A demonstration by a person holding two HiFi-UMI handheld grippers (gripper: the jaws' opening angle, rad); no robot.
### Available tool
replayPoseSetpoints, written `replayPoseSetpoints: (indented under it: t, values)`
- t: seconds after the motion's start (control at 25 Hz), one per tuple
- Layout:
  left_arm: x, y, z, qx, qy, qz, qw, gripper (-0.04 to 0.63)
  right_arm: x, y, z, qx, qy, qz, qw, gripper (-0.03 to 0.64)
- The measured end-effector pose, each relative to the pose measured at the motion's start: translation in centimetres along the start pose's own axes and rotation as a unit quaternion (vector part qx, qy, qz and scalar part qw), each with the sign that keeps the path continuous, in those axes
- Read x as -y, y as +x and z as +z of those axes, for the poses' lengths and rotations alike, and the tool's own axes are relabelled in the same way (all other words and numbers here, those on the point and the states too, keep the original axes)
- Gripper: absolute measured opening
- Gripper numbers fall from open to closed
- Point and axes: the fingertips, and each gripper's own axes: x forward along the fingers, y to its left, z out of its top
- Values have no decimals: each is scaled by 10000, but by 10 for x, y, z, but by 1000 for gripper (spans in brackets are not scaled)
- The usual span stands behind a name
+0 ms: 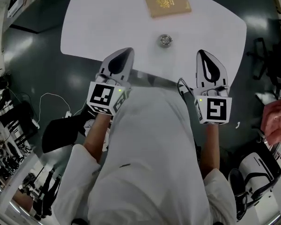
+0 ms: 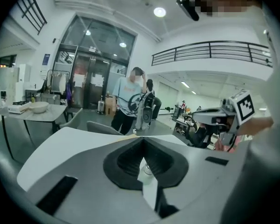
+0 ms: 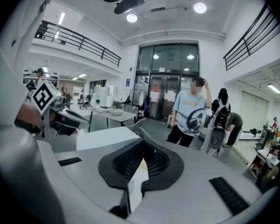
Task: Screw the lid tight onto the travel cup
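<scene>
So we had left gripper point(image 1: 126, 54) and right gripper point(image 1: 202, 57) clenched empty; round metal piece point(image 1: 166, 40) sat ahead, midway between them

Small round metal piece point(image 1: 166, 40) on the white surface point(image 1: 84, 27): too small to tell if lid or cup. In the left gripper view the left gripper point(image 2: 143, 146), jaws closed together, hides nearly all of the piece; only a glassy sliver shows thru the gap below the tips. Tan flat item point(image 1: 167, 2) beyond the piece: top print unreadable. Surface edge on the near side of the piece is covered by the person's torso point(image 1: 150, 144). A hand point(image 1: 277, 121) far right of the piece is cut off by the pic edge.
</scene>
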Motion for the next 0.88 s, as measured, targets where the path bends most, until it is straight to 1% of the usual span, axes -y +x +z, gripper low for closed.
replayPoseSetpoints:
  t: [0.08,0.16,0.28,0.52,0.72,0.88]
  values:
    - [3,-11,12,155,2,111,9998,2,6,-17,5,181,102,-198,9996,0]
    - [9,-18,19,218,24,154,9996,2,10,-33,4,248,216,-341,9989,0]
    - [14,-22,25,321,49,123,9994,2,11,-47,-1,245,290,-509,9980,0]
    - [24,-26,22,476,150,236,9985,2,17,-60,-23,237,612,-694,9954,0]
    - [31,-28,27,545,338,274,9976,3,8,-54,-31,126,794,-679,9945,0]
    - [28,-30,31,603,261,344,9972,2,0,-49,-25,213,831,-595,9945,0]
